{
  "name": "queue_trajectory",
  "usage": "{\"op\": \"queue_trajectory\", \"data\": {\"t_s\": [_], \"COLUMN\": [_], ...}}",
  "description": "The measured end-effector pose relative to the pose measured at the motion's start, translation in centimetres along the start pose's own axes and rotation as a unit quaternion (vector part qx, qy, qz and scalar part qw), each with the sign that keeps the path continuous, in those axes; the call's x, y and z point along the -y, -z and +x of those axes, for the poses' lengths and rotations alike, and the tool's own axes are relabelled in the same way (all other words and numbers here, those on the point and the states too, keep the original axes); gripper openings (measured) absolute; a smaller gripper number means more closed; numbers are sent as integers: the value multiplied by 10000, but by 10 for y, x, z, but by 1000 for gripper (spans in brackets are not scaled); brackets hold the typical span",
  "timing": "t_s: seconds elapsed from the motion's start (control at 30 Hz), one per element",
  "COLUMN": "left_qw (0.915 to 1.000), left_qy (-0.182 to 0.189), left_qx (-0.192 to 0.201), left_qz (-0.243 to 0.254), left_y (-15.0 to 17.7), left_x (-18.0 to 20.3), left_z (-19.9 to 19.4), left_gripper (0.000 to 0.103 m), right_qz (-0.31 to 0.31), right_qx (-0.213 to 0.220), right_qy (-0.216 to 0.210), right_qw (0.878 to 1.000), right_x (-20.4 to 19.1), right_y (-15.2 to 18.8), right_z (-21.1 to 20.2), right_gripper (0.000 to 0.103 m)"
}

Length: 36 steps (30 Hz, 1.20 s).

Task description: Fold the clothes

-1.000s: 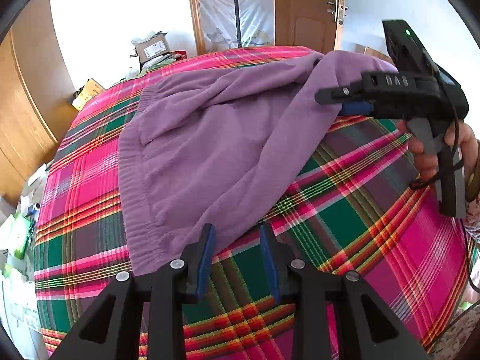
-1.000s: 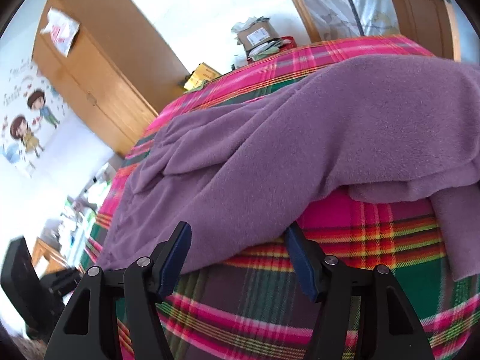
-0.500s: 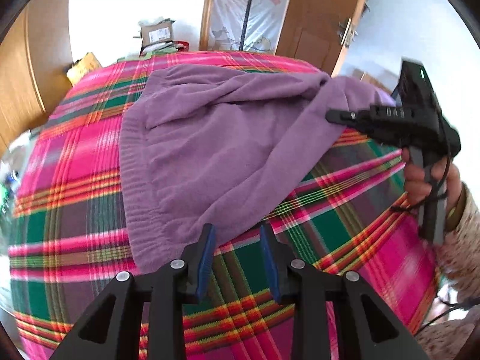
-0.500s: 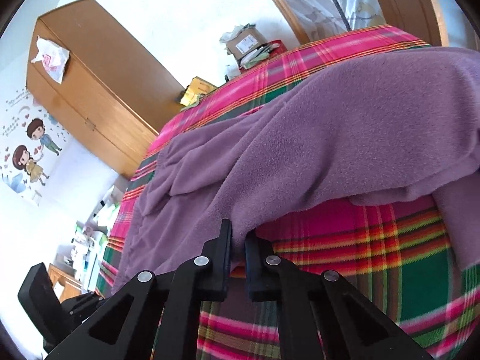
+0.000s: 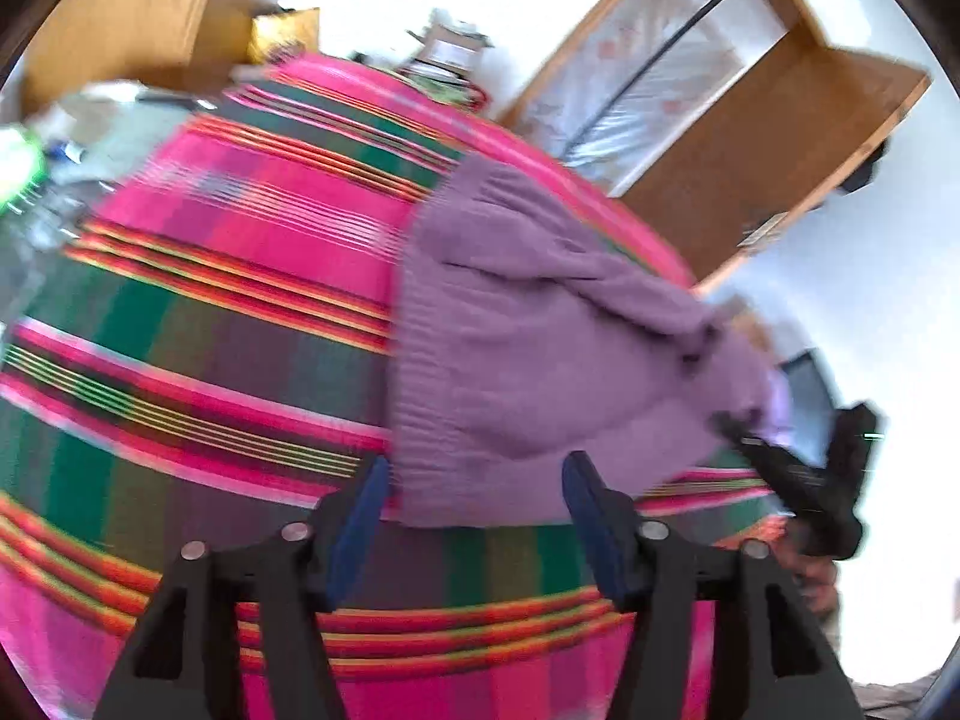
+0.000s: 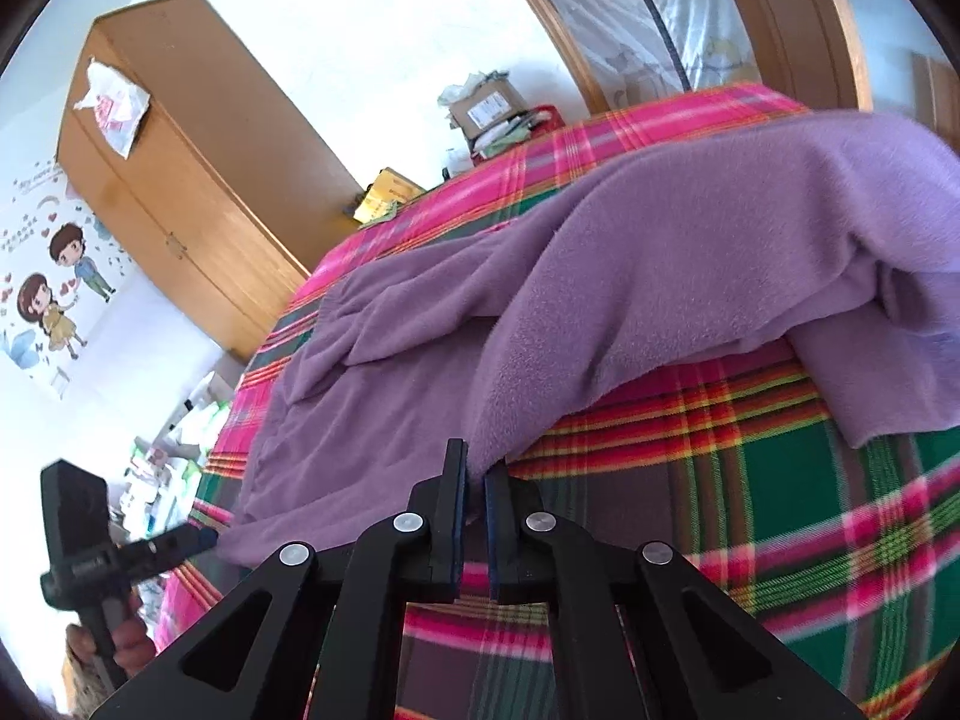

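Purple fleece garment [image 6: 600, 300] lies spread across the bed [image 5: 210, 312], over its plaid cover, one gathered hem toward the near edge and a bunched, rumpled part toward the far side. The right tool [image 6: 474, 498] is clenched on a fold of the fleece and lifts it off the cover, so a ridge of cloth rises from the flat part. The left tool [image 5: 474, 516] hangs released, jaws wide, just at the hem's corner [image 5: 420, 504], gripping nothing. By my judgement the folding is under way but far from done: no neat folded stack shows, edges are uneven, and most of the garment needs smoothing and doubling over.
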<state>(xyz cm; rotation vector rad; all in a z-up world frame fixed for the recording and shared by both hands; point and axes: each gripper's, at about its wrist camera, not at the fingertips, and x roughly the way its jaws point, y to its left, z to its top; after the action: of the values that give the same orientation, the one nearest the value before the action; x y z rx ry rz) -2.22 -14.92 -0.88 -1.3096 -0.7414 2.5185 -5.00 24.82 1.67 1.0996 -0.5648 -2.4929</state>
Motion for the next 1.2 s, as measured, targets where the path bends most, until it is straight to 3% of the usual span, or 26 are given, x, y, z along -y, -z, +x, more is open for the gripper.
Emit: {"op": "queue_trajectory", "data": {"t_s": [0.3, 0.43, 0.57, 0.73, 0.93, 1.1, 1.2], "left_qw": [9962, 9899, 9842, 9720, 9445, 9416, 9352], "left_qy": [269, 615, 713, 887, 1405, 1413, 1515], "left_qx": [-417, -580, -563, -546, -981, -841, -777], "left_qz": [-710, -1139, -1517, -2106, -2803, -2939, -3105], "left_y": [4, 1, 0, 1, 11, 10, 8], "left_x": [-16, -23, -28, -35, -30, -24, -21], "left_z": [10, 19, 22, 29, 47, 53, 62], "left_gripper": [61, 61, 61, 60, 60, 60, 60], "right_qz": [323, 431, 497, 598, 694, 703, 682], "right_qx": [92, 102, 79, 54, 7, -12, 18], "right_qy": [-245, -277, -302, -319, -334, -386, -429], "right_qw": [9991, 9986, 9983, 9977, 9970, 9968, 9967], "right_x": [5, 8, 9, 12, 16, 18, 17], "right_y": [17, 27, 39, 47, 53, 53, 54], "right_z": [-22, -32, -40, -45, -44, -41, -43], "right_gripper": [5, 5, 5, 5, 5, 5, 5]}}
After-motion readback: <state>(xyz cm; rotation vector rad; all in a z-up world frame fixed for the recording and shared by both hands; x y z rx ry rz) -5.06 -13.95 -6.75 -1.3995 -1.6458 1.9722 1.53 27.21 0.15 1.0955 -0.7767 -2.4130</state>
